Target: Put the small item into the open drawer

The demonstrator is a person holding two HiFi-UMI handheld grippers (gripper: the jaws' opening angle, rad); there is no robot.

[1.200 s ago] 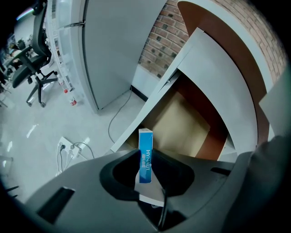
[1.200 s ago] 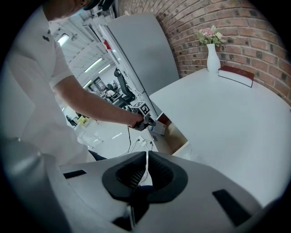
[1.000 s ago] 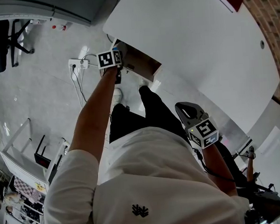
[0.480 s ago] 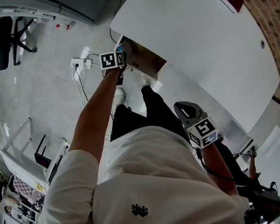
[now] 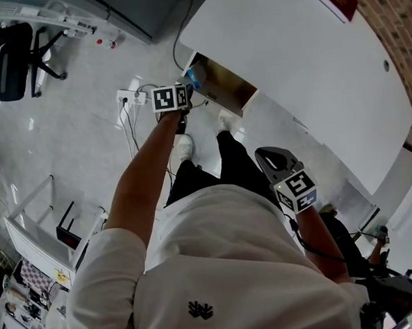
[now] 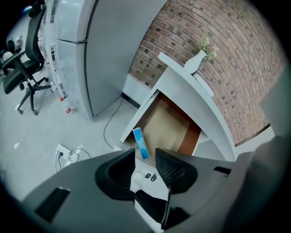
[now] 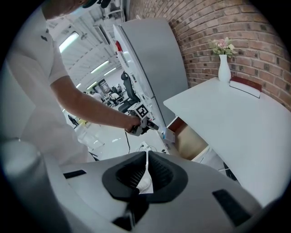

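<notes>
Grey glossy floor (image 5: 64, 120), brick wall behind. Left gripper (image 6: 144, 157): jaws have just been opening, now wide, nothing btwn them. Small blue rectangular carton (image 6: 140, 143) sits just beyond at 12 o'clock, in the near-left corner of the open white drawer w/ brown bottom (image 6: 170, 125), tight to its front wall. Right gripper (image 7: 146, 159): jaws together, empty. Risk: if the carton's propped on that wall, it could tip out or jam the drawer.

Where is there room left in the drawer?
Most of the drawer floor is bare, from the blue box in its near corner to the back wall. The white tabletop is bare too, except by the vase and book.
</notes>
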